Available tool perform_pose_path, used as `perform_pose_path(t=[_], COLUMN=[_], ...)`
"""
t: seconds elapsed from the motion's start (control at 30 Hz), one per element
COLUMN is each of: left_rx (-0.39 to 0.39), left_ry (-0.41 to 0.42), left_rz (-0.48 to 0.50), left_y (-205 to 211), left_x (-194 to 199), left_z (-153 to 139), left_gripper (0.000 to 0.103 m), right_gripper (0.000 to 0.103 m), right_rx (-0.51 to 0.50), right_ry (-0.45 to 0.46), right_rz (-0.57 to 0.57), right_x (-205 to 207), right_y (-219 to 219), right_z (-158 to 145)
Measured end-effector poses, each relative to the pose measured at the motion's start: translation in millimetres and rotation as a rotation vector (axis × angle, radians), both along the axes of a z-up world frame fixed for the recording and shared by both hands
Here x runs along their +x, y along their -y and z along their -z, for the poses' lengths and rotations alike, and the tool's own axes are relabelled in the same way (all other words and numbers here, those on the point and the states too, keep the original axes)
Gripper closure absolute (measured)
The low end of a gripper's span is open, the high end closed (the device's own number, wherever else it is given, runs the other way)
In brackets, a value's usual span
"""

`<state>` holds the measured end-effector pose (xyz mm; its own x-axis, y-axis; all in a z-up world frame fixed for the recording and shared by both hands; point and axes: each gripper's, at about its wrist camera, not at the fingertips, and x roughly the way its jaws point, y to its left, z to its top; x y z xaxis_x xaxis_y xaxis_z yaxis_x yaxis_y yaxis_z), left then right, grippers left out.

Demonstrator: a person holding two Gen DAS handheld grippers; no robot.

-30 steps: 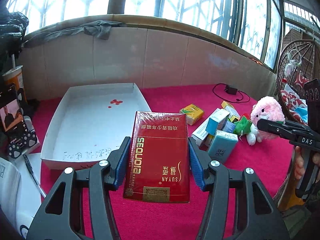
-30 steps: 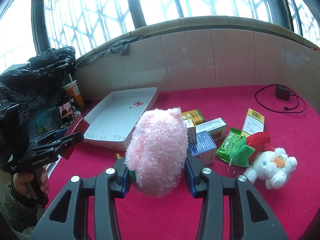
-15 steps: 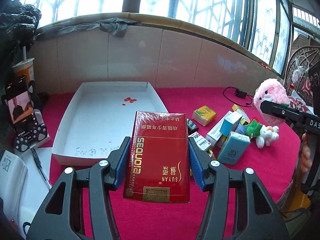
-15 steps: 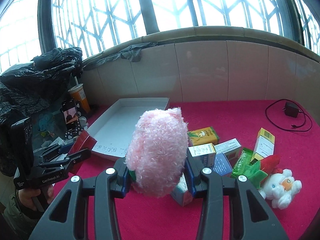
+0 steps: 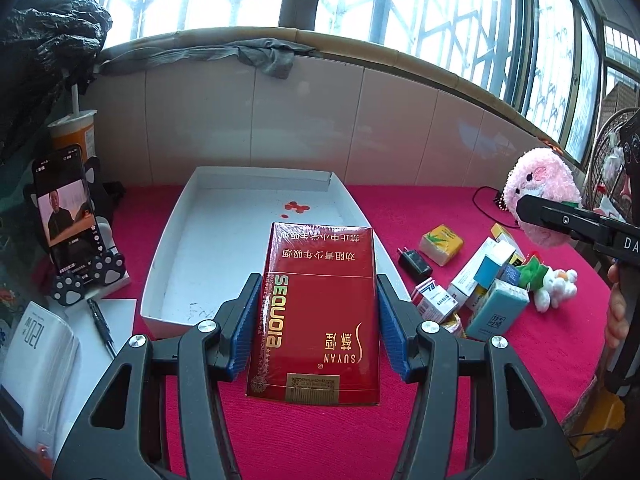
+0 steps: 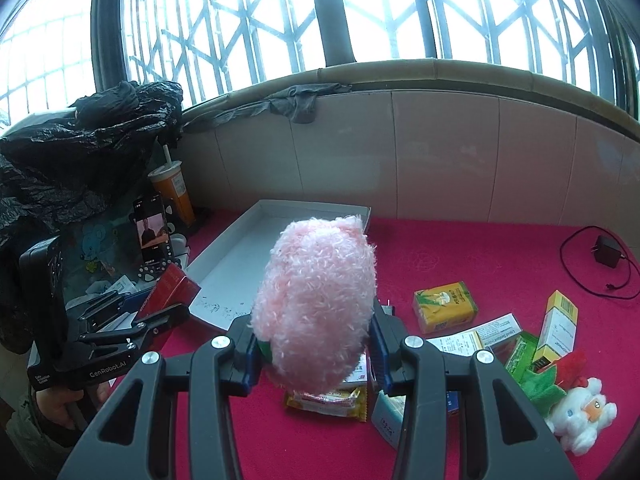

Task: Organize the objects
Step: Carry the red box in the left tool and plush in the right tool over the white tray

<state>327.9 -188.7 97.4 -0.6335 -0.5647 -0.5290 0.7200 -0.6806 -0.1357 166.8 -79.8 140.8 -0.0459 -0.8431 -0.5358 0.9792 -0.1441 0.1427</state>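
Note:
My left gripper [image 5: 316, 320] is shut on a red cigarette carton [image 5: 318, 312], held flat above the red cloth just in front of the white tray [image 5: 168, 256]. My right gripper [image 6: 316, 356] is shut on a pink plush toy [image 6: 316, 304], held above the pile of small boxes [image 6: 472, 336]. In the left wrist view the pink plush [image 5: 536, 192] hangs at the far right in the other gripper. In the right wrist view the red carton [image 6: 172, 292] shows at the left, near the tray's [image 6: 224, 272] front corner.
Small boxes [image 5: 480, 280], a yellow pack [image 5: 440, 240], a black plug [image 5: 414, 266] and a white plush [image 5: 556, 284] lie on the red cloth right of the tray. A phone on a stand [image 5: 66, 220], a cup [image 5: 74, 132] and a pen [image 5: 100, 320] sit left. A charger cable [image 6: 600, 264] lies far right.
Both grippers have carried their loads leftward toward the tray. The tray has come nearer the middle in both views. The pink plush has risen above the box pile.

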Motion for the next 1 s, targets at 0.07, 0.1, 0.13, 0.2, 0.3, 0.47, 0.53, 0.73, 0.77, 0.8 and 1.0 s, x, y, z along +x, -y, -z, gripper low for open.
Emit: perform_pose_path(t=[0.07, 0.1, 0.13, 0.2, 0.3, 0.47, 0.53, 0.73, 0.77, 0.8, 1.0], left_rx=[-0.003, -0.005, -0.006, -0.006, -0.009, -0.02, -0.029, -0.042, -0.037, -0.029, 0.008], left_ry=[0.003, 0.004, 0.005, 0.009, 0.019, 0.049, 0.059, 0.09, 0.091, 0.089, 0.112], left_rz=[-0.007, -0.01, -0.014, -0.02, -0.032, -0.065, -0.071, -0.1, -0.109, -0.118, -0.158], left_y=[3.2, 4.6, 5.9, 9.1, 14.6, 29.6, 35.4, 61.7, 68.3, 75.3, 116.5], left_x=[0.4, 0.8, 1.0, 0.5, -1.4, -7.4, -10.4, -23.7, -25.8, -28.2, -47.1], left_z=[-1.1, -1.7, -2.1, -2.5, -2.3, -4.4, -7.8, -14.7, -15.8, -16.9, -9.3], left_gripper=[0.048, 0.048, 0.048, 0.048, 0.048, 0.048, 0.048, 0.048, 0.048, 0.048, 0.048], right_gripper=[0.06, 0.06, 0.06, 0.06, 0.059, 0.059, 0.059, 0.059, 0.059, 0.059, 0.059], right_rx=[0.004, 0.007, 0.009, 0.015, 0.024, 0.046, 0.053, 0.082, 0.088, 0.093, 0.117], right_ry=[-0.004, -0.003, -0.002, -0.003, -0.004, -0.007, -0.01, -0.006, -0.006, -0.007, 0.017], right_rz=[-0.007, -0.01, -0.014, -0.02, -0.028, -0.031, -0.027, -0.027, -0.028, -0.028, -0.021], right_x=[3.3, 4.5, 5.4, 7.1, 9.8, 6.3, 4.4, -0.4, -0.6, -0.7, 1.6], right_y=[5.3, 7.9, 10.4, 15.4, 22.8, 42.2, 50.4, 77.8, 83.0, 88.1, 122.3], right_z=[0.0, 0.3, 0.4, 1.3, 2.6, 3.1, 2.8, 2.5, 2.8, 3.2, 11.9])
